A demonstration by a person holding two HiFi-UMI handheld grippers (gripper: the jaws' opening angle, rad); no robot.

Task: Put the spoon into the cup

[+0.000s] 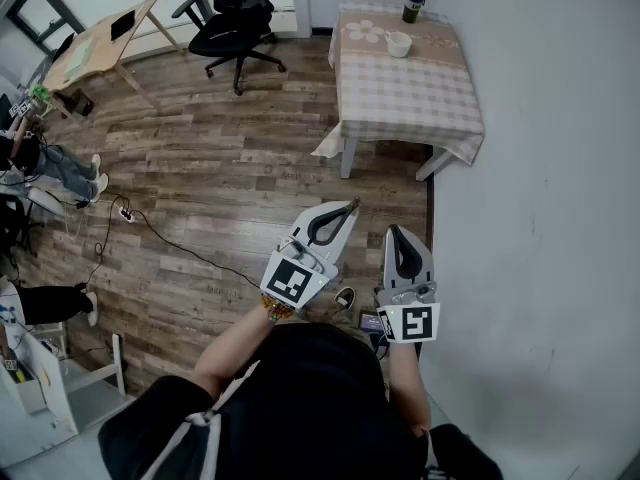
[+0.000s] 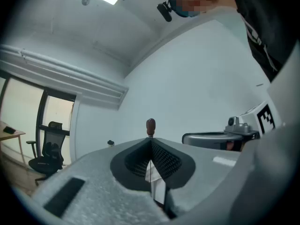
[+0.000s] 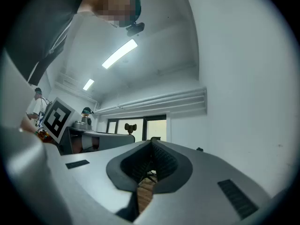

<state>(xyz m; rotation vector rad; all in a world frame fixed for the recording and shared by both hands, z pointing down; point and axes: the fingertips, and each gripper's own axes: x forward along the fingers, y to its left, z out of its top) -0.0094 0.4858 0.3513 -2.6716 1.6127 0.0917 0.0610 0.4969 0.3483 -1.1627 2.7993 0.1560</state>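
My left hand-held gripper (image 1: 345, 211) is clamped tight on what I take to be the spoon (image 2: 150, 125). Only a small brown rounded end pokes up past the closed tips, so I can't say for sure which end it is. My right hand-held gripper (image 1: 394, 231) is pressed shut with nothing in it, and I hold both close to my chest, well apart from the target. The cup (image 1: 398, 44), white and open-topped, sits on the checked cloth of the desk (image 1: 400, 98) across the room, with a dark tumbler (image 1: 413, 4) just behind it. I'd judge the spoon to be light, stiff and thin, so it could pivot or slide between the pads if I swing it. A firm pinch near the middle, with the free end pointing down, should drop it in cleanly. The cup looks light enough to tip if I knock its rim, so I should come in from above. The wooden floor (image 1: 220, 188) between me and the desk is open, the wall runs close along my right, and the office chair (image 1: 235, 18) stands off to the left.
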